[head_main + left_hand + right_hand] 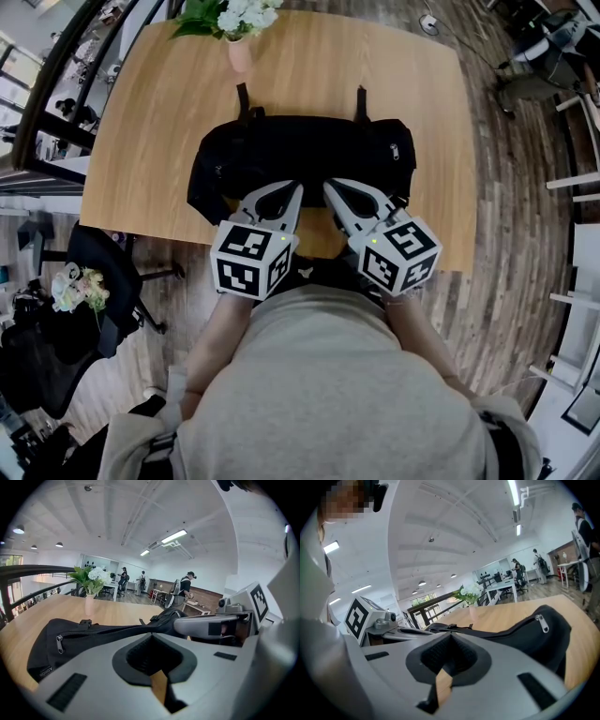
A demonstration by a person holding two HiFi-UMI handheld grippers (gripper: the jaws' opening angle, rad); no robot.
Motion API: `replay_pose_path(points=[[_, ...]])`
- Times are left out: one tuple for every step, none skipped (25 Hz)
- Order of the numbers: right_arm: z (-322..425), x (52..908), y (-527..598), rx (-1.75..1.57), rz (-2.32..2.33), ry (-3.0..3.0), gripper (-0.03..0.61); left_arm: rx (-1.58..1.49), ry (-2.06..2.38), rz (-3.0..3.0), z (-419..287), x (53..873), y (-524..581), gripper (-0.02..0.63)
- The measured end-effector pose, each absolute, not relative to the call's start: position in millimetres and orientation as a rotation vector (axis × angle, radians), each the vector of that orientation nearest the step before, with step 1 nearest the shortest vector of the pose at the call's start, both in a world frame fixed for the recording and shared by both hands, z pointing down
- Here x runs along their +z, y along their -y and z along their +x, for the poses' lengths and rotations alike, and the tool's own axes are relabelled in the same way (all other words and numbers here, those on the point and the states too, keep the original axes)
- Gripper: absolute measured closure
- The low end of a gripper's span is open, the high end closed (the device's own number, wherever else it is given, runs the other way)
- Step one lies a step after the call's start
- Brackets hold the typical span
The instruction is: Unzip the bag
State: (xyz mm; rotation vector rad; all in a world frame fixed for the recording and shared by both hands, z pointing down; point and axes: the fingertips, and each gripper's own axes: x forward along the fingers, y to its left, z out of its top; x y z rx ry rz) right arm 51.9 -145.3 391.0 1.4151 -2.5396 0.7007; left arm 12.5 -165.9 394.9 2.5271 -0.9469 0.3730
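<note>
Bag: black, lying flat across the near half of the wooden worktop, two straps toward the far edge.
Left tongs: clenched, empty, tips at the bag's near side; contact cannot be told.
Right tongs: clenched, empty, just beside the left pair.
Surroundings: pink vase of white flowers at the far edge, apart from the bag; office chair off the worktop's left side.
In the way: both marker cubes cover the bag's near edge in the head view.
Gripper views only: zip pull on the bag's left end, second pull on its right end, people at distant desks.
</note>
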Motion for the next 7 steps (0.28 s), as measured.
replay_pose_path(points=[[51.7,391.1,145.4,0.700,1.414,2.539,0.574,0.374,0.944,2.528,12.8,395.0,165.4,0.597],[51.5,391.2,145.4,0.699,1.413,2.539,0.574,0.375,0.941,2.529,13.3,395.1,164.7,0.596],[51.3,391.3,145.2,0.699,1.411,2.539,0.574,0.377,0.938,2.530,13.7,395.3,164.0,0.597],[50.9,391.7,144.8,0.699,1.409,2.539,0.574,0.379,0.936,2.531,13.9,395.7,163.3,0.597],[50.4,392.2,144.3,0.697,1.406,2.539,0.574,0.381,0.935,2.531,13.9,396.0,162.7,0.597],[49.7,392.8,143.6,0.695,1.401,2.539,0.574,0.382,0.935,2.531,13.7,396.3,162.2,0.597],[49.1,393.6,143.0,0.693,1.397,2.539,0.574,0.383,0.935,2.531,13.5,396.6,161.7,0.597]])
